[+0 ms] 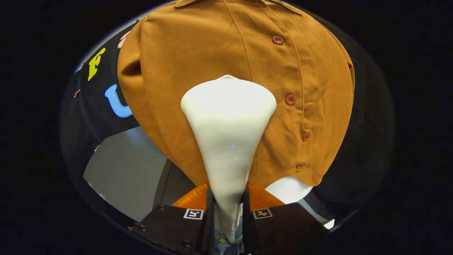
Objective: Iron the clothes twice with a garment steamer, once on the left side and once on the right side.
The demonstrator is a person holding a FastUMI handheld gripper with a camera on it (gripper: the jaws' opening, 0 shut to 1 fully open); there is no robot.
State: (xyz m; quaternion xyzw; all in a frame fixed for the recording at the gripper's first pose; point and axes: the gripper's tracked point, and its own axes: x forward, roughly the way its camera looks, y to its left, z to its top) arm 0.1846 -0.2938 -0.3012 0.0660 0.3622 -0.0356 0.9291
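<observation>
**Mia:** What were the two fingers doing?

**Ben:** The gripper (227,209) was pinching the thin handle of the white steamer (228,120). One finger pressed on each side of it. The gap was only as wide as that handle, so the jaws were nearly closed.

**Mia:** Where did the steamer go from there?

**Ben:** It rose from the fingers toward twelve o'clock and got wider, like a cone. Its broad head was just ahead of the fingers, up against the front of the brown shirt (212,53). I could not tell if the head really touched the cloth.

**Mia:** And the shirt?

**Ben:** It hung beyond the steamer. The line of buttons (290,100) ran from about one o'clock down to four o'clock of the steamer head, so the head sat on the side of the shirt toward nine o'clock. Below the hem, at about four o'clock of the fingers, something white and round (288,189) peeked out.

**Mia:** How should this bit be done well?

**Ben:** I think the hold had to stay tight so the steamer did not wobble. The head should be kept flat near the cloth and moved slowly in one straight line along this side, away from the buttons. The other side looked like it needed its own pass too.
</observation>
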